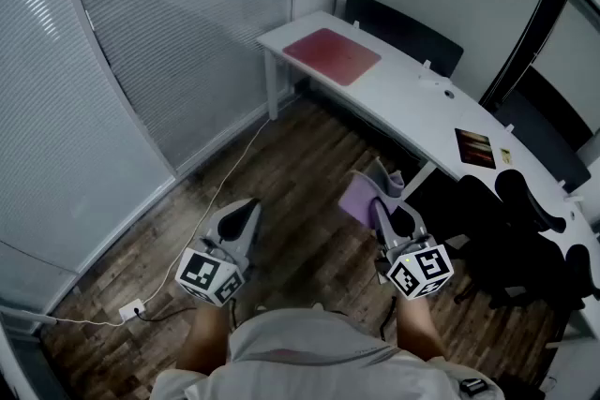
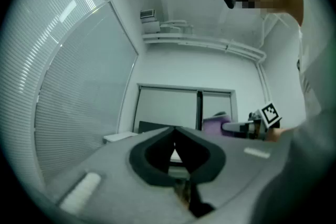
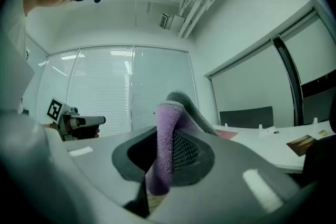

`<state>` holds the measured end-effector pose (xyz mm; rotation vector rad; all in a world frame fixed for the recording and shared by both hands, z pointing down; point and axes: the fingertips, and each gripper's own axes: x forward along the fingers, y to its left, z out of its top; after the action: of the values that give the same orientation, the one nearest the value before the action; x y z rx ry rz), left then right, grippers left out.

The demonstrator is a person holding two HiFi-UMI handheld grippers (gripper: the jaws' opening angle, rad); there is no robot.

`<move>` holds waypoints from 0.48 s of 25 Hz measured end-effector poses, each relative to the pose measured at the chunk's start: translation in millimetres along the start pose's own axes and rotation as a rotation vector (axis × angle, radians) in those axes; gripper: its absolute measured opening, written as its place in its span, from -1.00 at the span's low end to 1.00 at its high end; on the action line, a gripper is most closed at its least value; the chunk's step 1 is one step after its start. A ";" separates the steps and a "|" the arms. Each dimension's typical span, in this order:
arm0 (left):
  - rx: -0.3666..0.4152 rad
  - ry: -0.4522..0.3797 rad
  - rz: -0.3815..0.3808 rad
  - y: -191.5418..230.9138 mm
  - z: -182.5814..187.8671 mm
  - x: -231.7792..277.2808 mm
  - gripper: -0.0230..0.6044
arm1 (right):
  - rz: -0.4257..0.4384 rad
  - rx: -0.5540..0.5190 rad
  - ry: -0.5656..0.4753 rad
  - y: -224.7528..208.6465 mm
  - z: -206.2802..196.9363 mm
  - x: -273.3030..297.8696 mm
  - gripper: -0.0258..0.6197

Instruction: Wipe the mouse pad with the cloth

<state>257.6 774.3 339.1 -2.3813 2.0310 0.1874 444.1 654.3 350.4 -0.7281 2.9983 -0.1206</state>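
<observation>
Forearms and lap cropped by the lower edge of the head view. White desk point(image 1: 412, 98) cut off at the right edge, its far stretch partly behind black office chairs point(image 1: 525, 229). Small dark card point(image 1: 474, 148) on the desk, too small to read. Red mouse pad point(image 1: 333, 55) flat on the desk's left end, upper centre of the head view, well apart from both grippers; in the right gripper view only a thin pink sliver of it past the jaw. Right gripper point(image 1: 384, 206) clamped on the purple cloth point(image 1: 354, 201), fabric folded up between the jaws and hanging below them. Left gripper point(image 1: 246, 215) at lower left, jaws closed tip to tip, nothing between them.
</observation>
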 end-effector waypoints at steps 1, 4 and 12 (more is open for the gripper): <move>0.000 -0.001 0.000 -0.3 -0.6 1.2 -0.93 | 0.004 0.000 0.000 -0.5 -0.2 0.5 -0.78; 0.000 -0.002 0.002 -0.9 -1.9 4.3 -0.93 | 0.011 -0.001 0.002 -2.8 -0.8 1.7 -0.78; 0.001 0.015 0.010 -8.3 -7.4 15.9 -0.93 | 0.018 0.004 0.005 -18.5 -3.5 0.0 -0.78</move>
<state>268.8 759.4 344.4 -2.3793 2.0498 0.1692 452.3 638.2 355.5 -0.7010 3.0081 -0.1277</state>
